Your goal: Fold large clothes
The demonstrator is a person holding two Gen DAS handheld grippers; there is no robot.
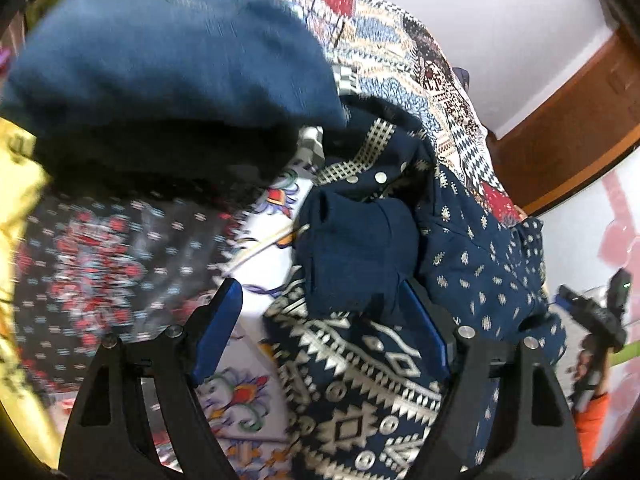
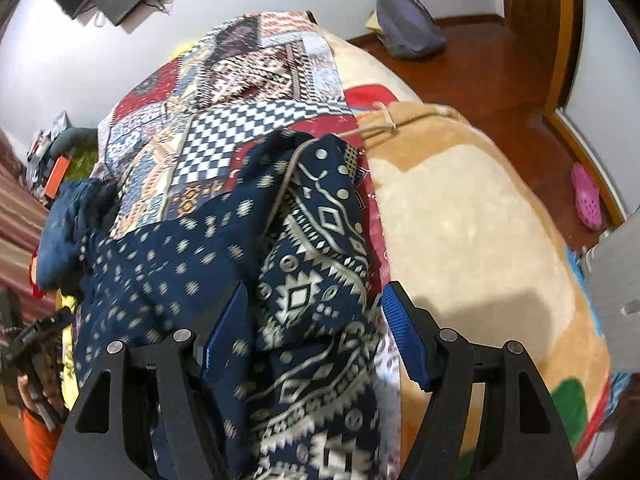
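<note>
The left gripper (image 1: 320, 320) stands wide, the navy patterned garment (image 1: 360, 380) bunched between its blue pads, apparently unpinched. The right gripper (image 2: 316, 336) also gapes over the cloth at lower centre. Beyond lies the patchwork bedspread (image 2: 224, 92).

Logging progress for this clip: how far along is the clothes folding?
Nothing looks folded yet: the navy white-patterned garment lies crumpled on the patchwork bedspread. In hand: both grippers' fingers straddle it, left gripper and right gripper open. Left: spreading, folding; a teal cloth waits.
</note>
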